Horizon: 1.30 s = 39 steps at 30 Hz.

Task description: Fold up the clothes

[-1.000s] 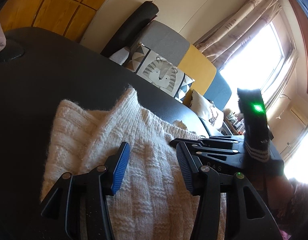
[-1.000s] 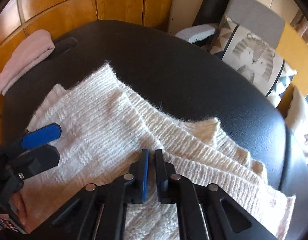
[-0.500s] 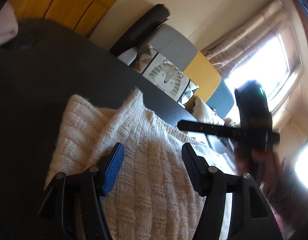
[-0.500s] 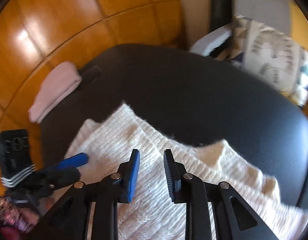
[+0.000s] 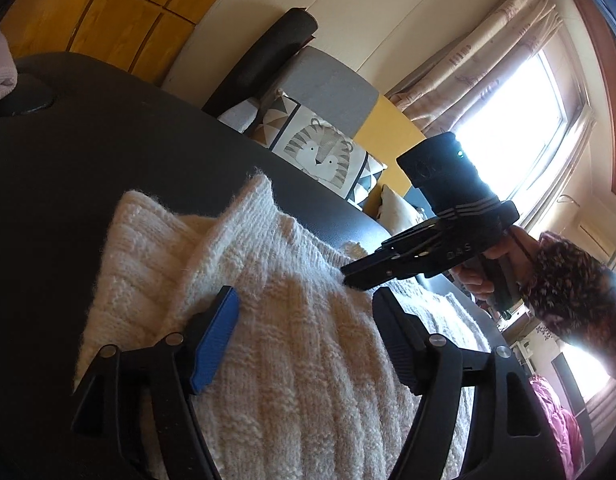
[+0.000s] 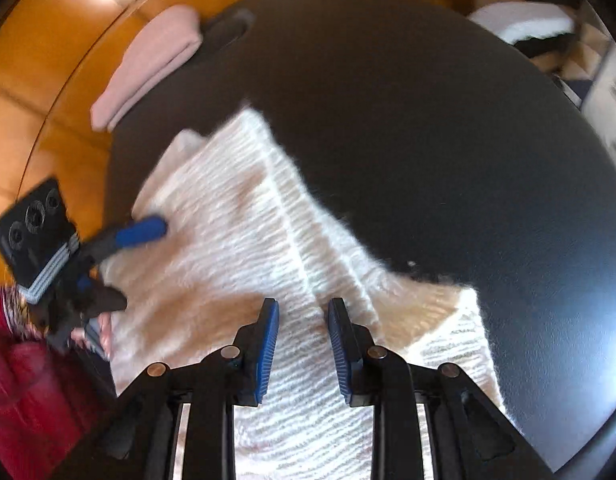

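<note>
Cream knit sweater [image 6: 244,248] lies part-folded on black table [image 6: 428,120] | left gripper [image 5: 304,328] jaws apart, empty | right gripper [image 6: 302,344] jaws apart, empty | final folds left

The letters "DAS" stand on the right tongs' [image 5: 350,276] black body.

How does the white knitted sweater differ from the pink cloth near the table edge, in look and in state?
The white sweater is thick, ribbed knit; the pink cloth looks smooth.
The sweater takes up much more of the black table than the pink cloth does.
The sweater is only partly folded, with loose layers fanning out; the pink cloth is a neat, compact bundle.
Both tools are over the sweater; none is near the pink cloth.
Both lie on the same table.
</note>
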Available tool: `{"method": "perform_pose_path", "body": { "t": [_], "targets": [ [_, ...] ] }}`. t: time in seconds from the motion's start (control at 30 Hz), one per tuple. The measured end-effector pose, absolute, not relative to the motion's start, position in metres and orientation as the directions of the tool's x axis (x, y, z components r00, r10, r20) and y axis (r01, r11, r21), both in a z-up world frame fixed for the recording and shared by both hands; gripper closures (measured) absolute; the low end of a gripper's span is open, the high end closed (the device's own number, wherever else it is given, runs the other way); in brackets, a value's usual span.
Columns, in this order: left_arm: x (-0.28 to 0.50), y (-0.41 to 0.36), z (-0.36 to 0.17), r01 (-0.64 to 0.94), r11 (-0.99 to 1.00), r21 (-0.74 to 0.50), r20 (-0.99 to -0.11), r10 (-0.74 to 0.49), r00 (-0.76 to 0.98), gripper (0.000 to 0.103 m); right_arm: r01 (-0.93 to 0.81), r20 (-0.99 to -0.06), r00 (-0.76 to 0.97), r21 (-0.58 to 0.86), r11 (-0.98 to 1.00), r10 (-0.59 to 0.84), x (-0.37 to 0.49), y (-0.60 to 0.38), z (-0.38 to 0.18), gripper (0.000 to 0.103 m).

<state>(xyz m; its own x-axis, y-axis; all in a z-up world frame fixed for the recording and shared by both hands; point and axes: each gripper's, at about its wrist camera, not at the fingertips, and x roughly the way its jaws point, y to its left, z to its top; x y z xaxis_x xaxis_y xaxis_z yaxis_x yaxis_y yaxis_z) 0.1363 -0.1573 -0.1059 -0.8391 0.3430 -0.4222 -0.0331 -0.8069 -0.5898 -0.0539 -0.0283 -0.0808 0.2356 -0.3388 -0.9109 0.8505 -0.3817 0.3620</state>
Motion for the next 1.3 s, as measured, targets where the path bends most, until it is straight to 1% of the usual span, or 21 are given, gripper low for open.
{"method": "perform_pose_path", "body": {
  "t": [0.23, 0.5, 0.53, 0.57, 0.6, 0.67, 0.77, 0.8, 0.83, 0.9, 0.97, 1.03, 1.1, 1.23, 1.3],
  "targets": [
    [0.136, -0.158, -0.105, -0.032, -0.809, -0.587, -0.425, 0.342, -0.838, 0.030, 0.878, -0.920, 0.251, 0.348, -0.330, -0.302, -0.053, -0.033, -0.081, 0.078],
    [0.136, -0.156, -0.105, -0.032, -0.809, -0.587, -0.424, 0.341, -0.839, 0.030, 0.950, -0.953, 0.118, 0.190, -0.248, -0.280, -0.032, -0.044, -0.075, 0.078],
    [0.136, -0.156, -0.105, -0.033, -0.808, -0.588, -0.423, 0.342, -0.839, 0.030, 0.956, -0.954, 0.105, 0.175, -0.237, -0.281, -0.031, -0.044, -0.075, 0.080],
    [0.136, -0.155, -0.105, -0.034, -0.808, -0.588, -0.423, 0.343, -0.839, 0.030, 0.961, -0.955, 0.093, 0.160, -0.227, -0.282, -0.029, -0.045, -0.075, 0.085],
    [0.136, -0.154, -0.105, -0.034, -0.808, -0.588, -0.423, 0.343, -0.839, 0.030, 0.967, -0.956, 0.076, 0.140, -0.214, -0.282, -0.026, -0.045, -0.074, 0.093],
    [0.136, -0.154, -0.105, -0.034, -0.807, -0.589, -0.423, 0.345, -0.838, 0.030, 0.976, -0.964, 0.000, 0.058, -0.208, -0.267, -0.015, -0.045, -0.072, 0.096],
    [0.136, -0.154, -0.104, -0.035, -0.806, -0.590, -0.423, 0.346, -0.837, 0.030, 0.964, -0.958, -0.158, -0.097, -0.248, -0.239, -0.001, -0.046, -0.070, 0.097],
    [0.136, -0.154, -0.104, -0.034, -0.806, -0.592, -0.424, 0.347, -0.837, 0.030, 0.954, -0.944, -0.235, -0.177, -0.242, -0.234, 0.008, -0.047, -0.069, 0.098],
    [0.136, -0.154, -0.103, -0.034, -0.805, -0.592, -0.423, 0.347, -0.837, 0.030, 0.932, -0.913, -0.338, -0.292, -0.213, -0.227, 0.021, -0.048, -0.070, 0.098],
    [0.137, -0.154, -0.103, -0.035, -0.805, -0.593, -0.422, 0.347, -0.838, 0.030, 0.830, -0.806, -0.557, -0.535, -0.157, -0.200, 0.044, -0.050, -0.076, 0.099],
    [0.137, -0.153, -0.101, -0.034, -0.806, -0.591, -0.423, 0.345, -0.838, 0.030, 0.733, -0.702, -0.677, -0.671, -0.112, -0.220, 0.065, -0.048, -0.081, 0.099],
    [0.136, -0.151, -0.099, -0.027, -0.811, -0.585, -0.433, 0.340, -0.835, 0.030, 0.656, -0.625, -0.748, -0.748, -0.103, -0.224, 0.072, -0.045, -0.085, 0.099],
    [0.137, -0.152, -0.096, -0.016, -0.809, -0.587, -0.444, 0.339, -0.829, 0.030, 0.604, -0.571, -0.790, -0.788, -0.122, -0.222, 0.072, -0.043, -0.084, 0.099],
    [0.142, -0.156, -0.086, 0.005, -0.786, -0.618, -0.446, 0.345, -0.826, 0.030, 0.574, -0.533, -0.815, -0.794, -0.198, -0.227, 0.066, -0.049, -0.076, 0.099],
    [0.146, -0.160, -0.081, 0.022, -0.774, -0.633, -0.443, 0.338, -0.830, 0.030, 0.574, -0.531, -0.818, -0.779, -0.252, -0.221, 0.058, -0.054, -0.071, 0.099]
  ]
}}
